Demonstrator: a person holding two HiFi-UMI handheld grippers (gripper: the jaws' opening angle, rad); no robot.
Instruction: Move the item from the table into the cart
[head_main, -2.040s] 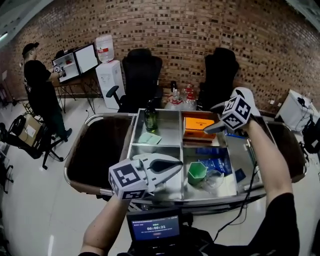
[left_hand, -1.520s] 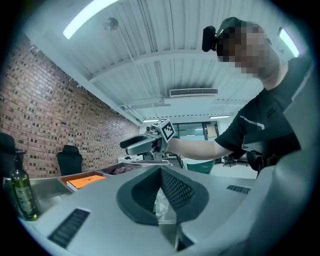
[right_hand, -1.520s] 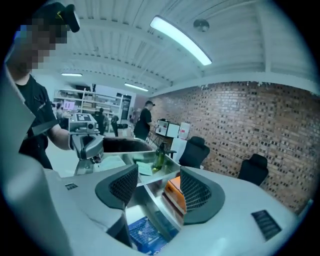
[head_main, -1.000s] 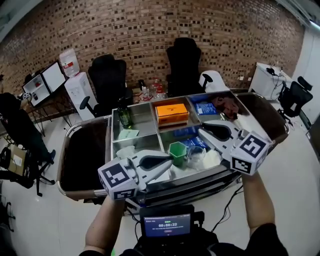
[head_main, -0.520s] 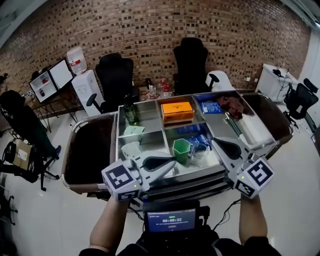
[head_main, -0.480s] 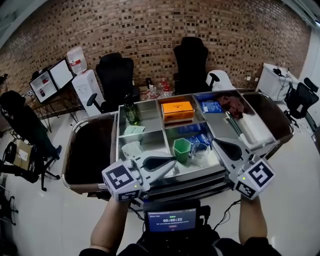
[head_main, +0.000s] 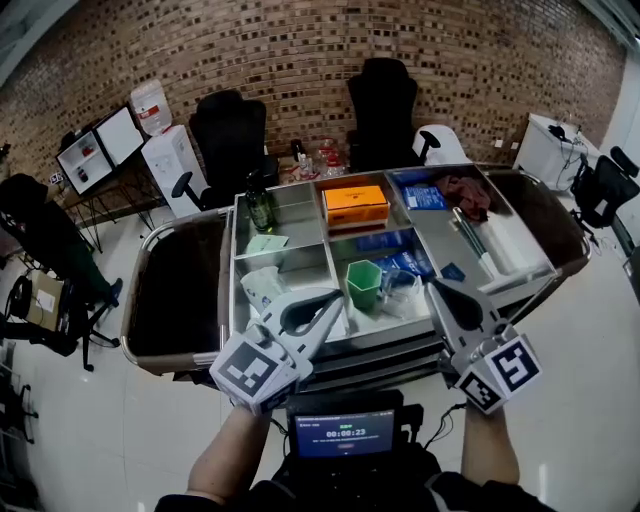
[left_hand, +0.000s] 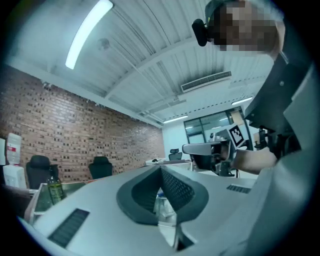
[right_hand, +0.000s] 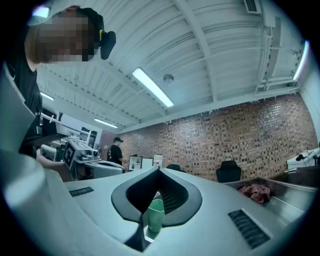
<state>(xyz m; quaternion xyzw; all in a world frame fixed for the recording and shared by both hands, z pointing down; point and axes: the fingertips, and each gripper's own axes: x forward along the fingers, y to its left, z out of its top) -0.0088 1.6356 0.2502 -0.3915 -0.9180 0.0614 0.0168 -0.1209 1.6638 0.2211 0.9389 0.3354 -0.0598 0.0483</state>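
The metal cart (head_main: 395, 336) stands in front of me, its top tray split into compartments. In them are a green cup (head_main: 363, 283), a clear glass (head_main: 401, 286), an orange box (head_main: 357, 203), a green bottle (head_main: 260, 211), blue packets (head_main: 424, 196) and a red cloth (head_main: 464, 190). My left gripper (head_main: 335, 300) is shut and empty over the tray's front left. My right gripper (head_main: 432, 287) is shut and empty at the front right edge. The right gripper view has the green cup (right_hand: 155, 215) just past the closed jaws. No loose item outside the cart is visible.
Dark brown surfaces (head_main: 175, 290) flank the tray on both sides. Black office chairs (head_main: 378, 105), a water dispenser (head_main: 170, 160) and a brick wall stand behind. A person (head_main: 40, 230) works at monitors far left. A small screen (head_main: 343, 433) sits below my hands.
My right gripper has drawn back from over the tray's rear right to its front right edge and sunk lower. The left gripper has turned slightly but stayed in place.
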